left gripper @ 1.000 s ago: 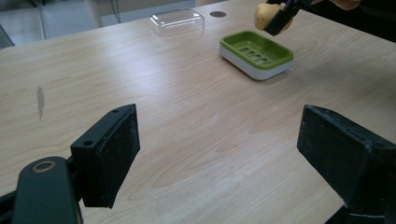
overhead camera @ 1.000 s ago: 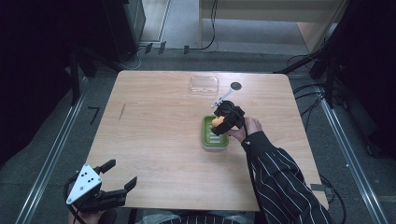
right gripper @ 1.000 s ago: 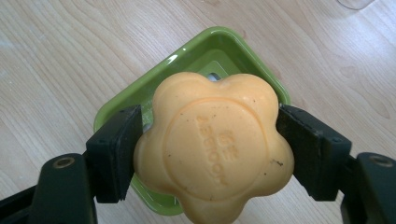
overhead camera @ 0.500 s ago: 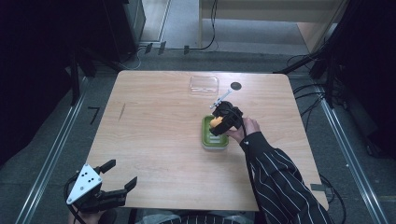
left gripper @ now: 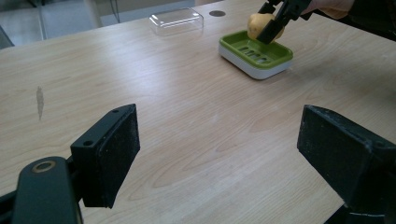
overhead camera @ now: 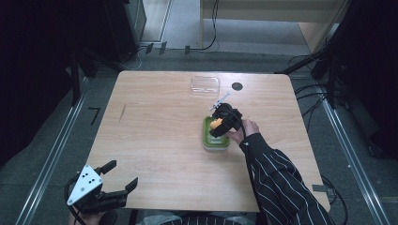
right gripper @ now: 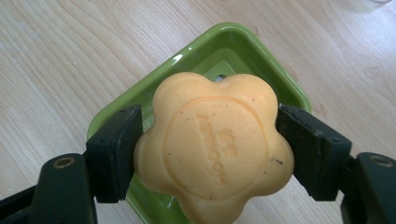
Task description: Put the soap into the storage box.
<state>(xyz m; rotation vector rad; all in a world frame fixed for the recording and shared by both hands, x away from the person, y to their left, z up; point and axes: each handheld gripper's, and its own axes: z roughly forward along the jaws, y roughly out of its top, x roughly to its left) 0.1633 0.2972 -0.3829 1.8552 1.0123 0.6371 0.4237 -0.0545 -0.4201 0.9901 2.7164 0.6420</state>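
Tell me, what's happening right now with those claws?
Right claw shut on soap, over green dish. Left claw open, idle at table edge. Clear lid far side. Nothing blocking.

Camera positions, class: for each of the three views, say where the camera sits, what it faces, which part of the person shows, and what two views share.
High view: above the near edge, facing down on the wooden table; striped sleeve and both grippers.
Left gripper view: on the open left gripper, looking across the table; its own jaws.
Right gripper view: on the right gripper, looking down; jaws clamping an orange flower-shaped soap.
Shared: the green soap dish with the soap above it.
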